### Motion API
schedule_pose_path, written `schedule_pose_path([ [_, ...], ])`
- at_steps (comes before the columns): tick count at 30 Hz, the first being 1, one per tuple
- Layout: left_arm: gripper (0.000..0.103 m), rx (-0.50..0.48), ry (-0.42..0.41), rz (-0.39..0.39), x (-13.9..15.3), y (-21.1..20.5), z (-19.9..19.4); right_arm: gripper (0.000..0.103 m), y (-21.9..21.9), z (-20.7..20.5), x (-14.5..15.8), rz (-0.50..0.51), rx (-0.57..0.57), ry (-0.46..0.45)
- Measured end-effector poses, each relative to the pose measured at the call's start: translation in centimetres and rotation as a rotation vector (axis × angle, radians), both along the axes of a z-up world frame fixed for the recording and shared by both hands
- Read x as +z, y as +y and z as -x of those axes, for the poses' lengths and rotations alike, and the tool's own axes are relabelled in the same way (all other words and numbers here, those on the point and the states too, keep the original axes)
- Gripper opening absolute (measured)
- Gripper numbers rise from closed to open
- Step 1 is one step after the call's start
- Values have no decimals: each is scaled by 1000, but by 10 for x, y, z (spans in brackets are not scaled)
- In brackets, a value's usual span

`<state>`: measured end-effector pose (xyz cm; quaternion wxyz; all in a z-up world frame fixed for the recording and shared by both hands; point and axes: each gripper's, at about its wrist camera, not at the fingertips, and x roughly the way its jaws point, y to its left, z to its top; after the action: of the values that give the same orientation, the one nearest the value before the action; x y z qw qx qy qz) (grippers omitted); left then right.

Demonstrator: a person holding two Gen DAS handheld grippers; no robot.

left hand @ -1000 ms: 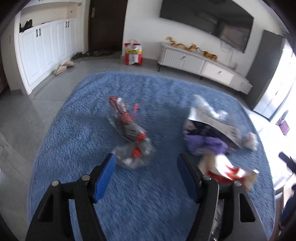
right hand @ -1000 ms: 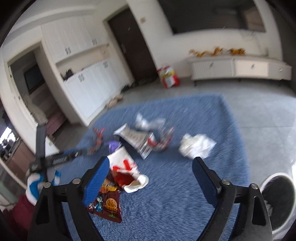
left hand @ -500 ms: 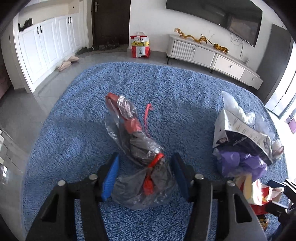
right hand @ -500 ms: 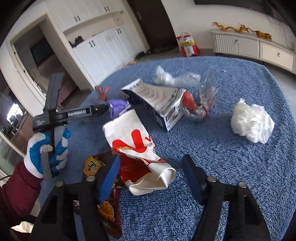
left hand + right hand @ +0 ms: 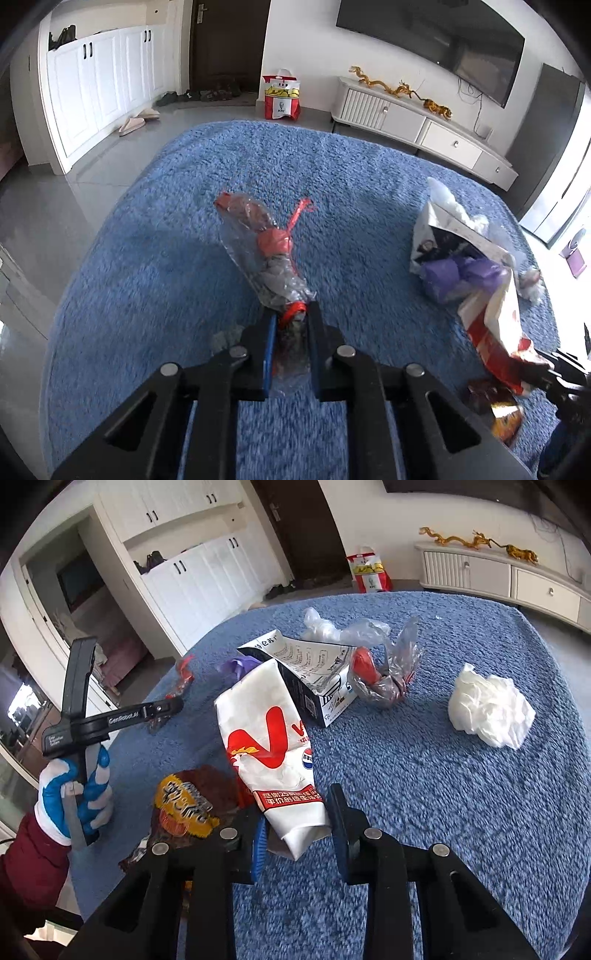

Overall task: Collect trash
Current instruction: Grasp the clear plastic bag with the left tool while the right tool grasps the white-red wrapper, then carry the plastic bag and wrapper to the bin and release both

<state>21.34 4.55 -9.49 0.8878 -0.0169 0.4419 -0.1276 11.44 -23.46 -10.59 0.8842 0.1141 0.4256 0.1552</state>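
Now left gripper [image 5: 290, 325] pinching crinkled clear plastic bag [image 5: 266, 254], right gripper [image 5: 297, 827] just closed onto glossy wrapper [image 5: 273, 746].

Blue shag rug [image 5: 424, 775] on a grey tiled floor [image 5: 48, 206], strewn with litter.

On the rug lie a clear plastic bag with red ties [image 5: 266, 254], a crumpled white tissue wad [image 5: 487, 709] off on its own, and a cluster of rubbish: a torn printed carton [image 5: 317, 668] with a purple wrapper [image 5: 454, 273] touching it, a white-and-red paper bag [image 5: 273, 753] leaning over the carton's edge, a brown and yellow snack packet [image 5: 188, 808] just beside that bag, a second crumpled clear bag with a red knot [image 5: 388, 675] against the carton, and some clear film [image 5: 332, 627] behind it. On the bare floor beyond the rug stand a red and white takeaway bag [image 5: 280, 98], slippers [image 5: 138, 120] and a low white cabinet [image 5: 417, 122].
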Motion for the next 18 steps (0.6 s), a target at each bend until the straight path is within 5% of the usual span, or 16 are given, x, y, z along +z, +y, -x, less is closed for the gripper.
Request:
schedule_pose_path([
  [18,14,-51,-141,77,84,1,96,30,-66,100,66,-69,-168,-184],
])
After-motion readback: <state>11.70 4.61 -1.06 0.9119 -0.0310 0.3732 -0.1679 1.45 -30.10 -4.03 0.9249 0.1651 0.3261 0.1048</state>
